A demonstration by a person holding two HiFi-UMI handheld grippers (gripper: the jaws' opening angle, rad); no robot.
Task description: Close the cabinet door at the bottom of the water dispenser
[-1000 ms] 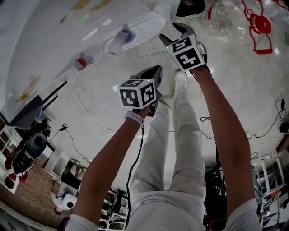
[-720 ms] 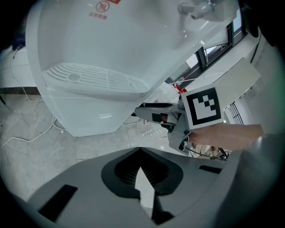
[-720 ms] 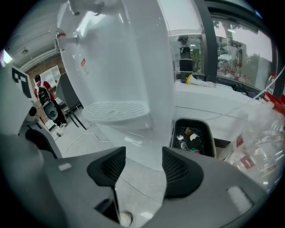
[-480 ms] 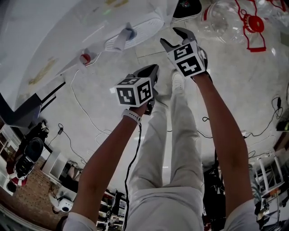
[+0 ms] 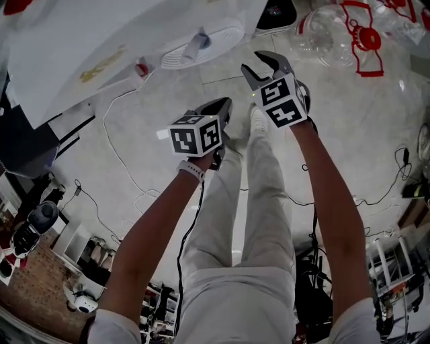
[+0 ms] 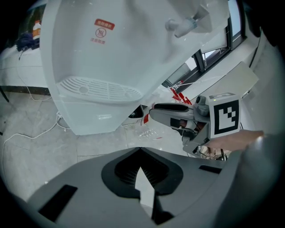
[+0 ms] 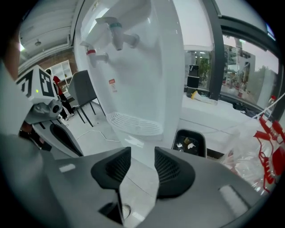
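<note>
The white water dispenser [image 5: 101, 40] fills the head view's upper left, with its drip tray [image 5: 198, 48] below the taps. In the left gripper view the dispenser [image 6: 111, 53] stands ahead, its slotted drip tray [image 6: 100, 89] above a plain white lower front; no separate cabinet door is discernible. My left gripper [image 5: 224, 105] [image 6: 140, 151] hangs in the air, shut on nothing. My right gripper [image 5: 261, 64] [image 7: 142, 153] points at the dispenser [image 7: 142, 67] below its drip tray [image 7: 136, 124]; its jaws are closing, with a gap and nothing between them.
A black bin [image 7: 189, 142] [image 5: 279, 13] stands right of the dispenser. A clear plastic bag with red print [image 5: 349, 33] [image 7: 267, 138] lies beyond it. A white cable [image 5: 121, 154] trails over the floor. The person's legs [image 5: 262, 175] stand below the grippers. A chair [image 7: 82, 93] stands at the left.
Both grippers have risen off the floor, the right one more. The right gripper's jaws stand closer together than before. The dispenser has shifted across the head view.
</note>
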